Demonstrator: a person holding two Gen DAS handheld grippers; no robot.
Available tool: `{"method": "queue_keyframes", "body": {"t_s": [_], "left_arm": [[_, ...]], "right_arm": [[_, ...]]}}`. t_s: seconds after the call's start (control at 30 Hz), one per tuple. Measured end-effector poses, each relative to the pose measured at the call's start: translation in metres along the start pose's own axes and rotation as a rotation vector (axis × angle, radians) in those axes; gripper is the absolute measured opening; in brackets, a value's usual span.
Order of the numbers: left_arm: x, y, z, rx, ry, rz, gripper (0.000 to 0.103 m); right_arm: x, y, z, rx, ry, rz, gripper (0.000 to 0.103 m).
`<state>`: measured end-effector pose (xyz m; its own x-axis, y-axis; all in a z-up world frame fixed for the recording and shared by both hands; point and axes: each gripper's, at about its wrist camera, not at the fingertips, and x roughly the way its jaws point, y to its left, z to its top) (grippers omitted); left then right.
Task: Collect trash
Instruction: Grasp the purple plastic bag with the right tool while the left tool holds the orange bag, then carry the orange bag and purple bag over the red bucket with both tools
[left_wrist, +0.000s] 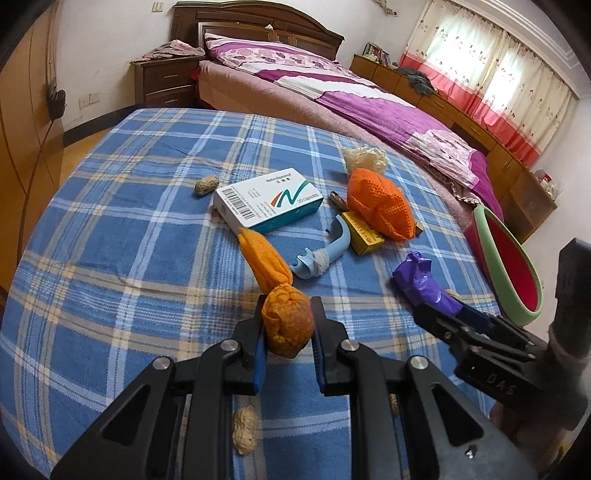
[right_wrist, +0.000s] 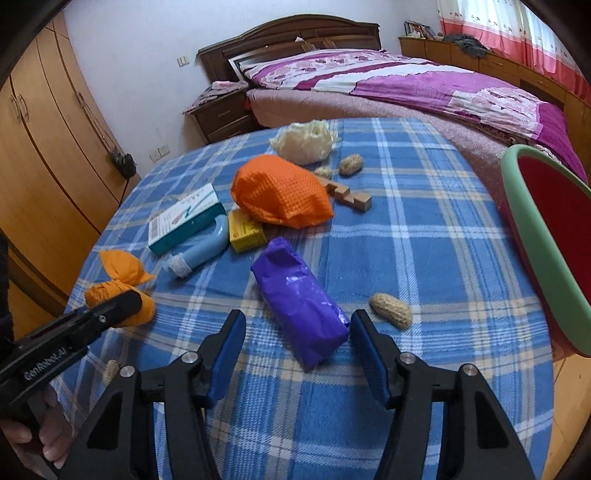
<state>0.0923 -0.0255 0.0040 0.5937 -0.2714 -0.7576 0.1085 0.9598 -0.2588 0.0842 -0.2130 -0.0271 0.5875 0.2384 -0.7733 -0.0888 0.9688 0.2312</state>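
Observation:
My left gripper (left_wrist: 286, 328) is shut on a knotted orange bag (left_wrist: 284, 317), which also shows in the right wrist view (right_wrist: 118, 291). My right gripper (right_wrist: 295, 332) is open, its fingers on either side of a purple wrapped bag (right_wrist: 299, 302) that lies on the blue plaid table (right_wrist: 424, 258). The purple bag also shows in the left wrist view (left_wrist: 424, 280). A red bin with a green rim (right_wrist: 546, 236) stands at the table's right edge. A larger orange bag (right_wrist: 280, 192) lies further back.
On the table lie a medicine box (left_wrist: 267, 201), a blue plastic hook (left_wrist: 325, 251), a yellow box (right_wrist: 245, 230), a wooden block (right_wrist: 351, 195), a cream crumpled bag (right_wrist: 303, 140) and several peanuts (right_wrist: 391, 310). A bed (right_wrist: 406, 85) stands behind.

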Motion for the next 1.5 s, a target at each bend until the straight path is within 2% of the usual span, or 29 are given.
{"method": "queue_keyframes", "body": {"t_s": [0.17, 0.37, 0.43, 0.5, 0.7, 1.0, 1.5], "left_arm": [[0.000, 0.001, -0.001, -0.003, 0.004, -0.003, 0.020], [-0.001, 0.001, 0.000, -0.004, 0.000, -0.007, 0.020], [-0.003, 0.000, 0.000, -0.005, -0.002, -0.008, 0.020], [-0.005, 0.000, 0.000, -0.005, -0.005, -0.009, 0.020], [-0.014, -0.005, 0.002, 0.003, -0.022, -0.012, 0.020], [-0.029, -0.016, 0.004, 0.014, -0.044, -0.037, 0.020], [-0.052, -0.059, 0.014, 0.081, -0.066, -0.110, 0.020]], "right_arm": [[0.001, 0.003, -0.001, -0.029, -0.008, -0.034, 0.054], [0.000, 0.001, -0.002, -0.030, -0.014, -0.061, 0.035], [-0.001, 0.000, -0.003, -0.026, -0.011, -0.059, 0.024], [-0.003, -0.002, -0.004, -0.012, -0.008, -0.042, 0.021], [-0.015, -0.002, -0.011, 0.006, -0.017, 0.002, 0.019], [-0.056, -0.007, -0.010, 0.047, -0.094, 0.052, 0.019], [-0.120, -0.029, -0.007, 0.095, -0.241, 0.053, 0.019]]}}
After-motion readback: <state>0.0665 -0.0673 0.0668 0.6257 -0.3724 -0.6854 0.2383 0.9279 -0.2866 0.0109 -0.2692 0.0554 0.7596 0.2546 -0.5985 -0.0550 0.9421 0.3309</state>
